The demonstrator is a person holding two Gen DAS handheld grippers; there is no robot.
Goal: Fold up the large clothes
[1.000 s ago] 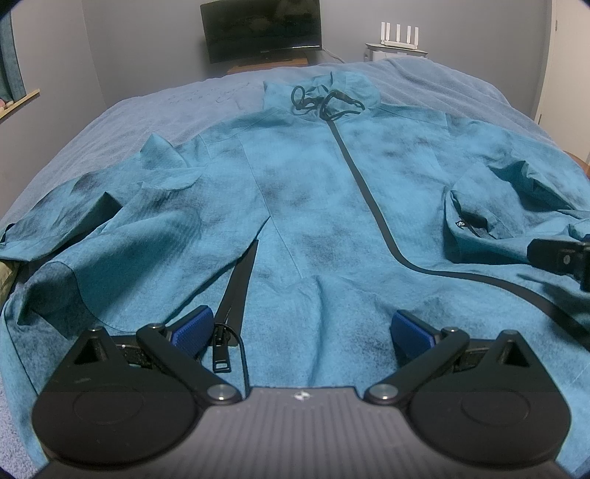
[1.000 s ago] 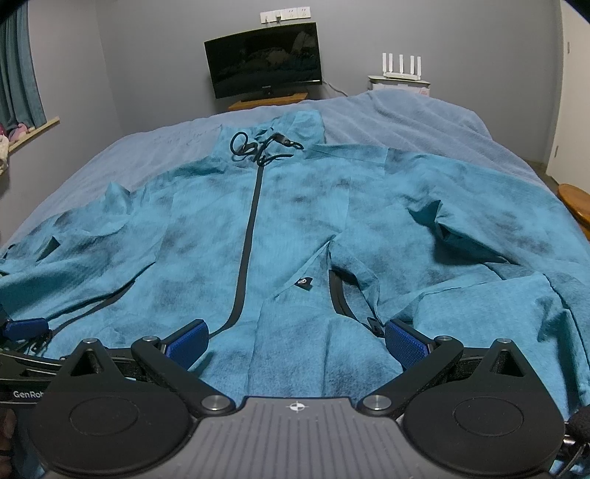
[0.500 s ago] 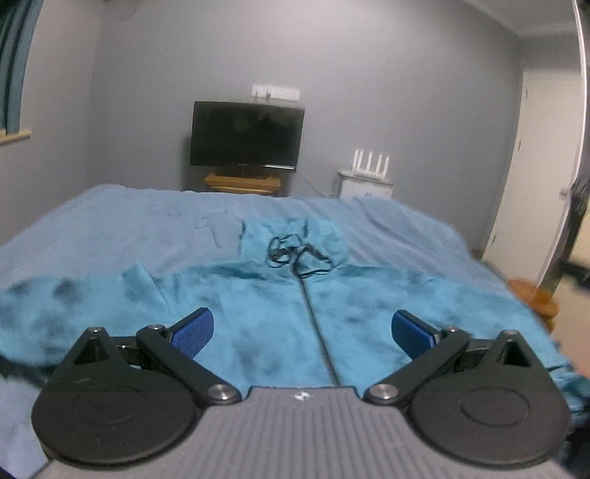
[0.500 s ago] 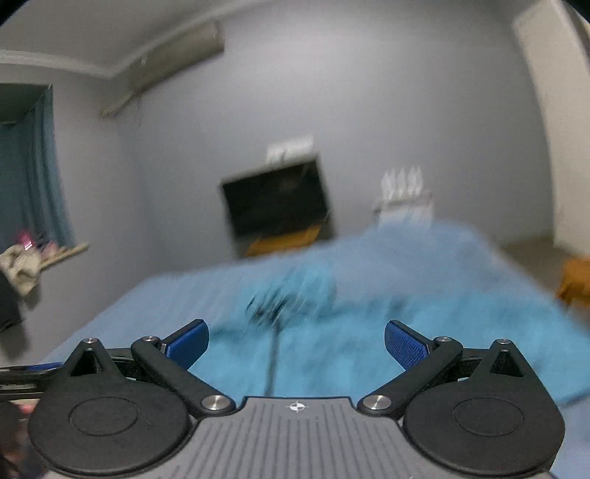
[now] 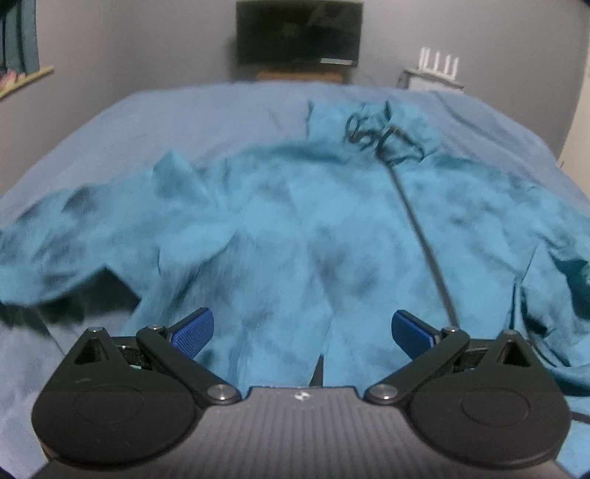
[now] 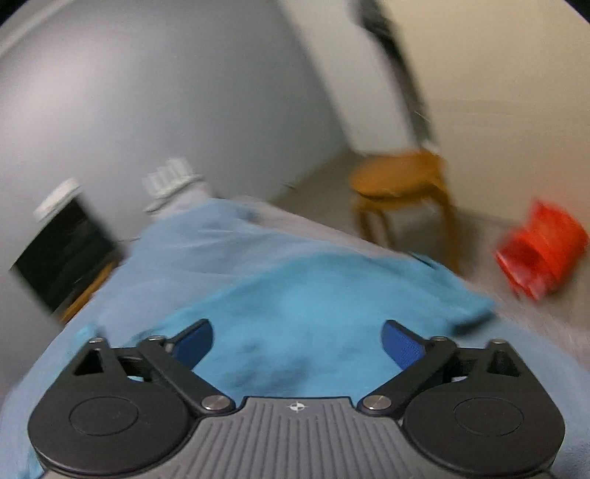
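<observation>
My left gripper (image 5: 301,331), jaws spread and holding nothing, hangs over the near hem of the teal zip-up jacket (image 5: 295,235), which lies front-up across the blue bedspread (image 5: 184,118); its dark zipper (image 5: 420,228) runs up to a tangle of drawcord (image 5: 376,138) at the collar. A television (image 5: 298,31) stands against the far wall. My right gripper (image 6: 297,344), jaws likewise spread and empty, points over a jacket sleeve (image 6: 313,306) toward a wooden stool (image 6: 402,188) and a blurred red object (image 6: 542,254) on the floor.
</observation>
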